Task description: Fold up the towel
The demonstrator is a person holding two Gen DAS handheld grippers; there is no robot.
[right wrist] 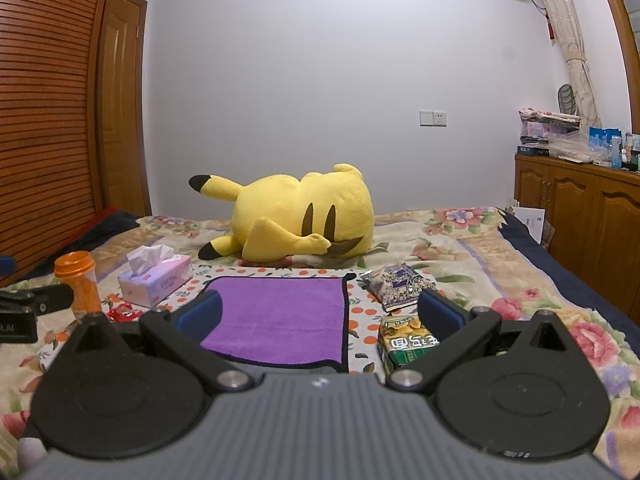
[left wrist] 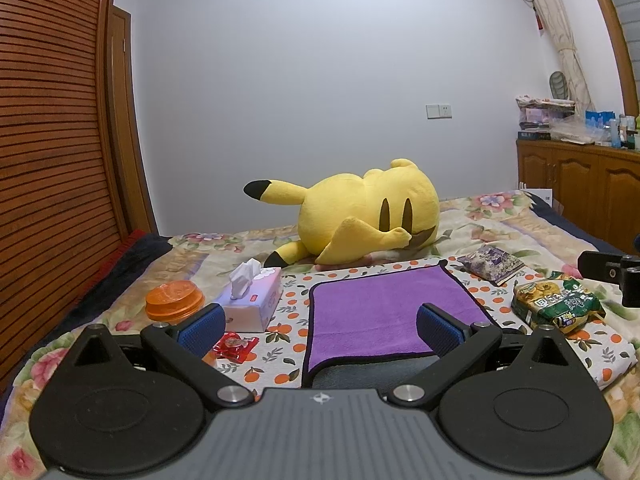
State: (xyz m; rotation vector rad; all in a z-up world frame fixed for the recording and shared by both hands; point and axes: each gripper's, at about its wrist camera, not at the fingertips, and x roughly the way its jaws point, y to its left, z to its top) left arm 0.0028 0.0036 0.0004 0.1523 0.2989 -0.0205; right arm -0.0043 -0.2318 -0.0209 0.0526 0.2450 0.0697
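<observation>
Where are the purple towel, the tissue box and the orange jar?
purple towel (left wrist: 384, 304): left wrist view, middle of its flat top.
tissue box (left wrist: 256, 300): left wrist view, its front face.
orange jar (right wrist: 80, 280): right wrist view, its side below the lid.

We see the purple towel (left wrist: 384, 312) lying flat on the orange-print cloth (left wrist: 288, 320), hemmed in on three sides. To its left stand the tissue box (left wrist: 252, 300) and orange jar (left wrist: 174, 300), with a red wrapper (left wrist: 234, 346) nearer us; only a narrow strip of cloth separates them from the towel's left edge. To the right lie a green snack bag (left wrist: 558, 306) and a purple packet (left wrist: 492, 264). Beyond the far edge sprawls the yellow plush toy (left wrist: 360, 216). The near edge is free of clutter.
</observation>
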